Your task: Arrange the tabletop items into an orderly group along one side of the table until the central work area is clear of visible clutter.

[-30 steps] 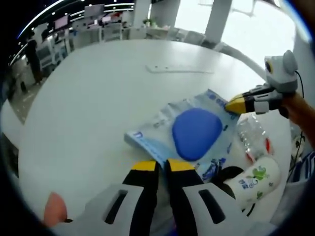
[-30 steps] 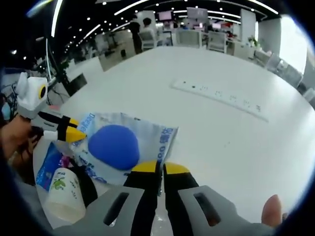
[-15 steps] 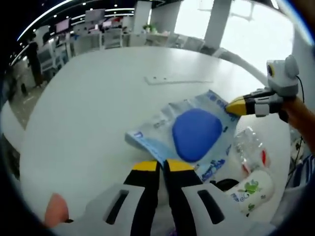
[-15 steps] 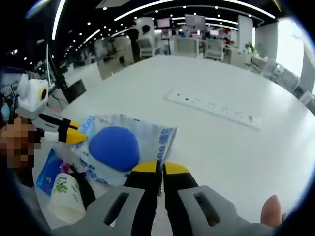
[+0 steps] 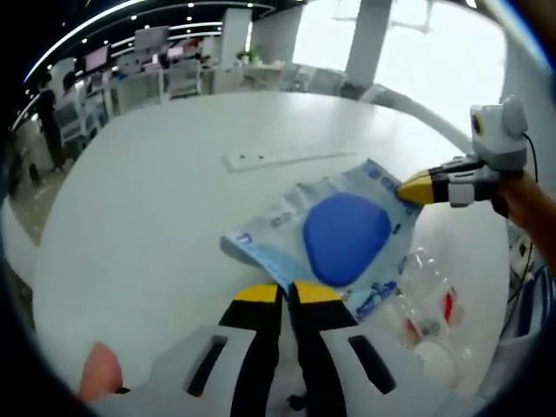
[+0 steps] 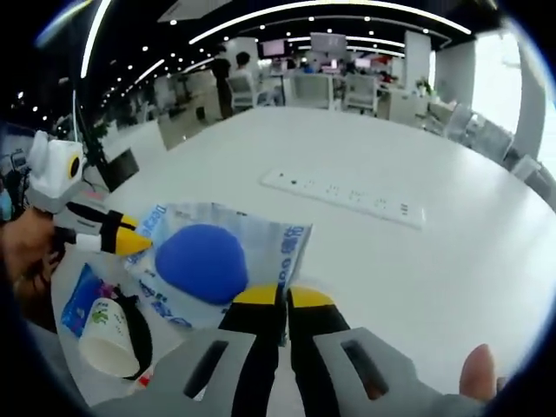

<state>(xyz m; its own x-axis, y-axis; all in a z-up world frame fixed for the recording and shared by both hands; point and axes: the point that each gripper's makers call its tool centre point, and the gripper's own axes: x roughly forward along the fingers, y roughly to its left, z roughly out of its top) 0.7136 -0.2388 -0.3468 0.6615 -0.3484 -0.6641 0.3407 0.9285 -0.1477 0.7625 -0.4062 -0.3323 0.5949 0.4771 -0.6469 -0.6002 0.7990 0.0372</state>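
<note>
Above the white table, a pale blue printed packet with a dark blue oval is hanging stretched. The left gripper and right gripper are each clamping an opposite edge of it.

One blue-printed packet, one clear bottle, one paper cup, one power strip

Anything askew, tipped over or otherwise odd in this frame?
The pack with the blue oval is held off the white table, pinched at opposite edges by both tongs, left and right. A clear bottle and a paper cup lie tipped on their sides.
</note>
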